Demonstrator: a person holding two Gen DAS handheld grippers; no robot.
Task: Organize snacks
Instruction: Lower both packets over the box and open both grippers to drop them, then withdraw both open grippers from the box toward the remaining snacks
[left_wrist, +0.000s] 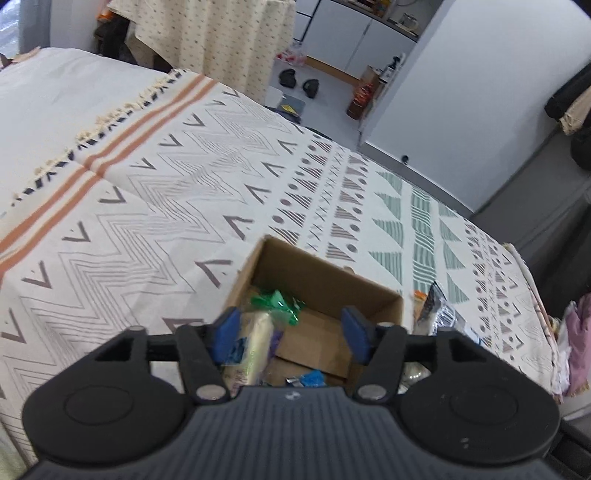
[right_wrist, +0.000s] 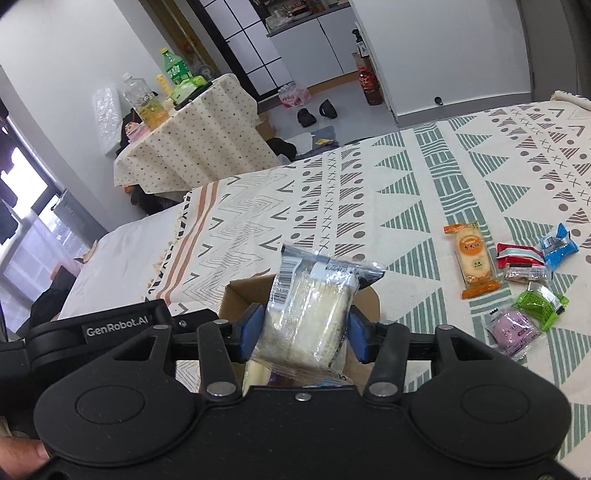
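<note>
A brown cardboard box (left_wrist: 317, 280) sits on the patterned bedspread and holds a green packet (left_wrist: 277, 302), a pale yellow packet (left_wrist: 255, 343) and a blue packet (left_wrist: 310, 378). My left gripper (left_wrist: 291, 332) is open and empty just above the box. My right gripper (right_wrist: 303, 328) is shut on a clear-wrapped pale sandwich packet (right_wrist: 310, 314), held over the box (right_wrist: 240, 295). Loose snacks lie to the right: an orange cracker pack (right_wrist: 474, 258), a red packet (right_wrist: 517, 256), a blue packet (right_wrist: 557, 247), a green packet (right_wrist: 539, 304) and a purple packet (right_wrist: 513, 330).
The bedspread (left_wrist: 184, 184) covers a wide bed. A small table with a dotted cloth (right_wrist: 192, 140) carrying bottles stands beyond the bed. The left gripper's black body (right_wrist: 96, 328) sits at the left of the right wrist view. Shoes lie on the grey floor (right_wrist: 314, 110).
</note>
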